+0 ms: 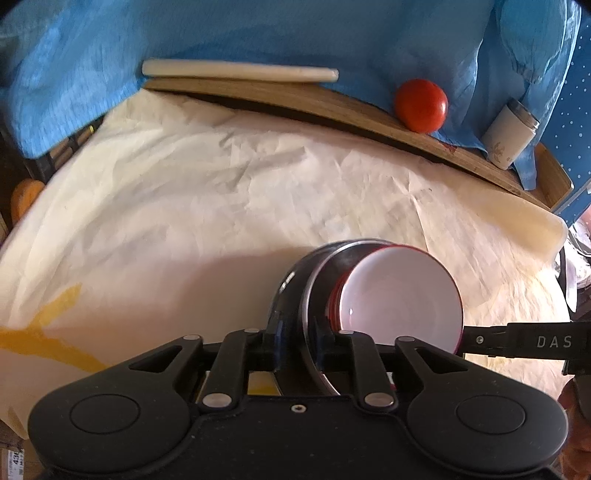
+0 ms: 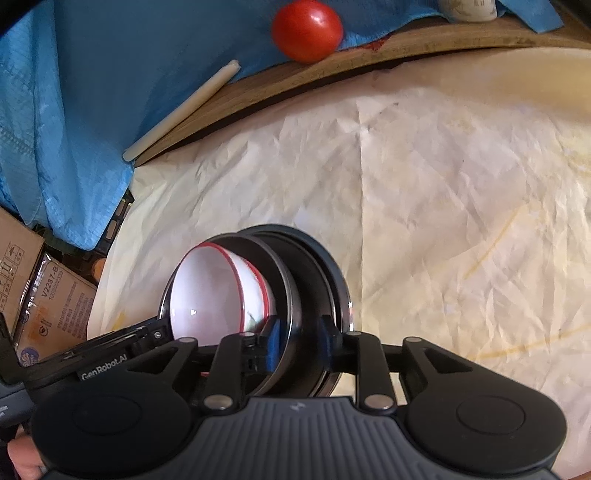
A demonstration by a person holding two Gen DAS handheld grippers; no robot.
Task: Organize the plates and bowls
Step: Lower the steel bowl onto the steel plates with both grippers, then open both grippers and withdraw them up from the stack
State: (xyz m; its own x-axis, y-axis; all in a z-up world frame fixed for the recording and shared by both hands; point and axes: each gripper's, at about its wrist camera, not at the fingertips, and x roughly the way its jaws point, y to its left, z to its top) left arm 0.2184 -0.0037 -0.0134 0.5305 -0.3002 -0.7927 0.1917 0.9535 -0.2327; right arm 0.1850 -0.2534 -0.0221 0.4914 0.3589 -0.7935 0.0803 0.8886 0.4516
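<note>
A stack of dishes rests on the white crumpled paper point(image 1: 221, 192): a dark plate point(image 1: 288, 284) at the bottom, a steel dish point(image 1: 317, 280) in it, and a white bowl with a red rim point(image 1: 399, 295) on top. My left gripper point(image 1: 299, 339) straddles the stack's near rim, jaws slightly apart, with a small gap beside the rim. In the right wrist view the same white bowl point(image 2: 207, 291), steel dish point(image 2: 284, 280) and dark plate point(image 2: 325, 266) show. My right gripper point(image 2: 299, 332) straddles the opposite rim the same way, pads not pressing.
A wooden board point(image 1: 295, 96) at the back holds a red tomato point(image 1: 421, 105), a white stick point(image 1: 240, 72) and a white cup point(image 1: 509, 136) on blue cloth point(image 1: 258, 33). Cardboard boxes point(image 2: 22, 251) stand beyond the table's left edge. A person's hand point(image 2: 22, 458) shows at the lower left.
</note>
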